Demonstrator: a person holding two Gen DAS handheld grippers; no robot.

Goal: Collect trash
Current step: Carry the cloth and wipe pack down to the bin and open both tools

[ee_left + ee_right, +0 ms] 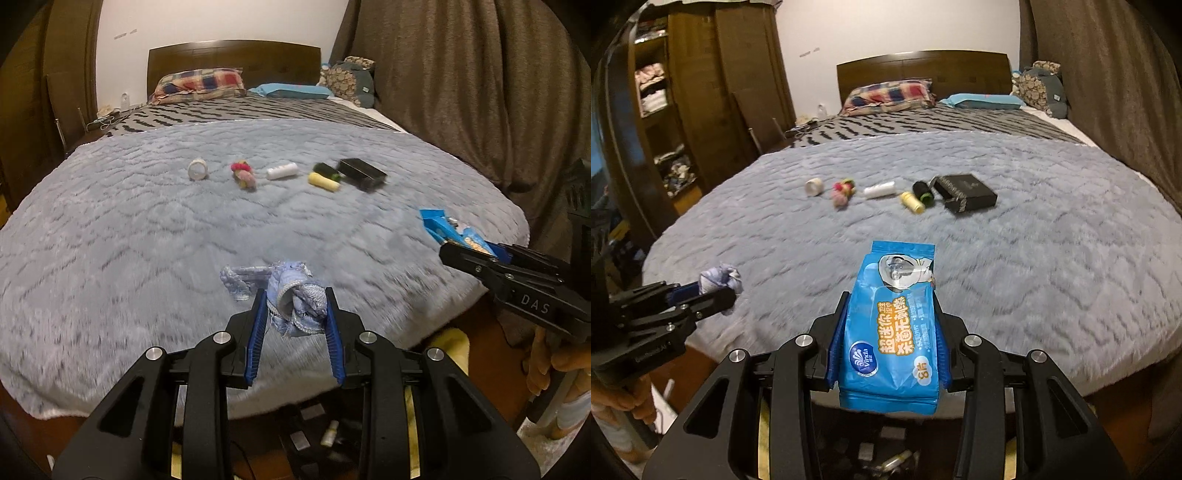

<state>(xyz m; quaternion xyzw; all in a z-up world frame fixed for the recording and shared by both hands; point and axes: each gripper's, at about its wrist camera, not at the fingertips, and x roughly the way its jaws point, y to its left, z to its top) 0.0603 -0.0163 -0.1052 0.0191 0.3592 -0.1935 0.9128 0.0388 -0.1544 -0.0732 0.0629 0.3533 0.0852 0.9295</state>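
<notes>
My left gripper [295, 295] is shut on a crumpled blue-white cloth scrap [295, 299] above the near edge of the bed. It also shows in the right wrist view [720, 280]. My right gripper [892, 299] is shut on a blue Vinda wet-wipe packet [892, 332], held above the bed's near edge. In the left wrist view that packet [443, 227] sticks out of the right gripper at the right. Below both grippers a bin [886, 454] with several small items in it is partly visible.
On the grey fuzzy blanket [147, 229] lie a white tape roll [197, 169], a pink-yellow toy [243, 173], a white spool [282, 170], a yellow spool [324, 181], a dark spool [325, 170] and a black box [362, 173]. Curtains [480, 92] hang at the right, a wardrobe [701, 92] stands at the left.
</notes>
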